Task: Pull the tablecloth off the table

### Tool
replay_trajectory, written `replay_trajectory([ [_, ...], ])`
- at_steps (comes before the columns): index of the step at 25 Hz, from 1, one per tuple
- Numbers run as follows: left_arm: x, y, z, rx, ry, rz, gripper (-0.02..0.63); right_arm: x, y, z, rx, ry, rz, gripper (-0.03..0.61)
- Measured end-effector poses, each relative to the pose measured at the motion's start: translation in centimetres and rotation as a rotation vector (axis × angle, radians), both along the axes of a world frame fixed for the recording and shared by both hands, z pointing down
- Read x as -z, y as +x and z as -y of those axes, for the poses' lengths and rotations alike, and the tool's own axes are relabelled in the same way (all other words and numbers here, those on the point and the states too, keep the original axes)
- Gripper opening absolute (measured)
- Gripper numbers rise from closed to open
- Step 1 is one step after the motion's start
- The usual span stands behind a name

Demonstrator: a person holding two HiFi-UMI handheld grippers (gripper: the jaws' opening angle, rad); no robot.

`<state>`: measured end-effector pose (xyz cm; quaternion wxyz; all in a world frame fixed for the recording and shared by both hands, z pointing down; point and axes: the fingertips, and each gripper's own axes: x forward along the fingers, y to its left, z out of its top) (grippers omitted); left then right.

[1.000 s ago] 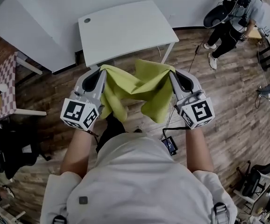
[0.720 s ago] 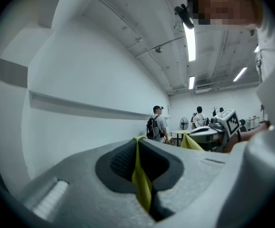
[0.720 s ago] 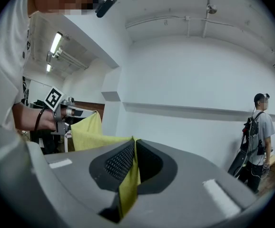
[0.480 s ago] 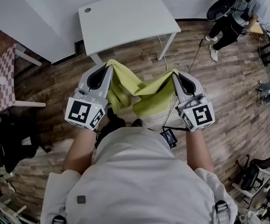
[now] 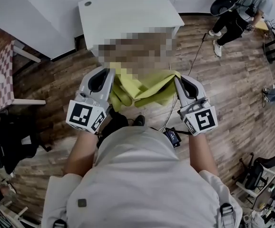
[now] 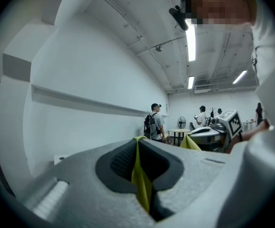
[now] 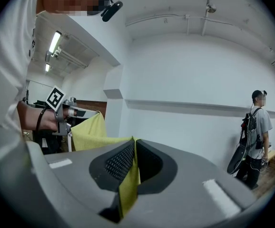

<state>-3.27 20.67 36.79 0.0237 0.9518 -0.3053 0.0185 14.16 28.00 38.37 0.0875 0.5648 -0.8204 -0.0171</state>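
The yellow-green tablecloth [image 5: 144, 87] hangs slack in the air between my two grippers, off the bare white table [image 5: 128, 13] that stands beyond them. My left gripper [image 5: 111, 71] is shut on one edge of the tablecloth [image 6: 141, 184], a thin fold pinched between its jaws [image 6: 138, 140]. My right gripper [image 5: 177, 78] is shut on the other edge of the tablecloth [image 7: 128, 189], which runs out of its jaws [image 7: 134, 140] toward the left gripper [image 7: 61, 112]. In the left gripper view the right gripper [image 6: 223, 127] shows with a yellow corner at it.
A person [image 5: 240, 13] with a backpack stands at the upper right on the wooden floor. A checkered small table [image 5: 2, 75] and a black chair [image 5: 9, 151] are at the left. A black device [image 5: 173, 137] with cables lies by my feet.
The cloth, which hung in wide folds, now sags shorter and more bunched between the grippers. The white table has shifted farther up the head view. Both grips are unchanged.
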Motion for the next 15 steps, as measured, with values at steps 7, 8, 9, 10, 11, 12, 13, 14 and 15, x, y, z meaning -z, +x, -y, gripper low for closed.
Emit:
replay_trajectory([
  [7, -0.17, -0.25, -0.02, 0.004, -0.008, 0.009, 0.006, 0.54, -0.09, 0.03, 0.006, 0.006, 0.001, 0.017],
  [8, -0.17, -0.29, 0.01, 0.003, -0.007, 0.010, 0.006, 0.60, -0.06, 0.08, 0.005, 0.007, 0.001, 0.017],
  [9, -0.18, -0.34, 0.02, 0.003, -0.006, 0.012, 0.006, 0.66, -0.06, 0.09, 0.004, 0.009, 0.000, 0.017],
  [10, -0.19, -0.40, -0.01, 0.002, -0.006, 0.013, 0.006, 0.72, -0.07, 0.06, 0.003, 0.010, -0.002, 0.017],
  [11, -0.19, -0.44, -0.06, 0.002, -0.007, 0.013, 0.006, 0.77, -0.08, -0.01, 0.002, 0.011, -0.004, 0.017],
  [12, -0.16, -0.46, -0.14, 0.002, -0.008, 0.011, 0.006, 0.80, -0.07, -0.10, 0.003, 0.011, -0.005, 0.017],
  [13, -0.14, -0.46, -0.22, 0.003, -0.010, 0.010, 0.006, 0.81, -0.05, -0.20, 0.003, 0.010, -0.005, 0.017],
  [14, -0.13, -0.45, -0.31, 0.003, -0.012, 0.009, 0.006, 0.80, -0.02, -0.29, 0.003, 0.008, -0.005, 0.017],
  [15, -0.14, -0.44, -0.40, 0.003, -0.013, 0.009, 0.006, 0.79, 0.02, -0.39, 0.004, 0.007, -0.005, 0.017],
])
